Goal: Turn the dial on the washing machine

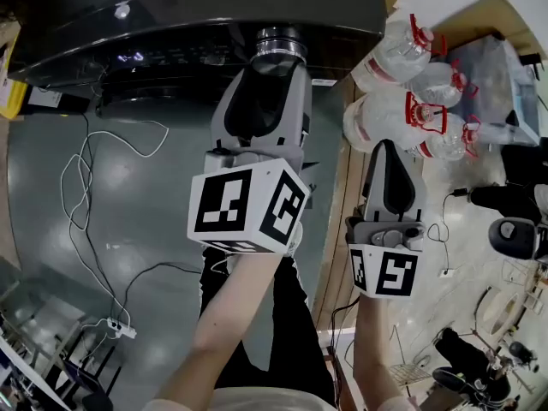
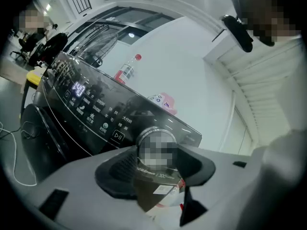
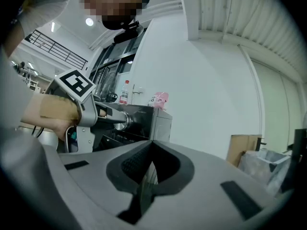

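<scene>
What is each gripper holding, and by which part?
The left gripper clamps the dial by its round side; the right gripper holds nothing, jaws together.

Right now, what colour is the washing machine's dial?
Shiny silver. The dial shows best in the head view.

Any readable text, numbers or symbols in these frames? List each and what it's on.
Lit digits on the washing machine's display: blurred, possibly ending "40".
Play/pause symbol: on the control panel.
"300": in small print under the dial; rest unreadable.
Button labels, bottle label: too small to read.
Marker cubes: patterns only, no text.
</scene>
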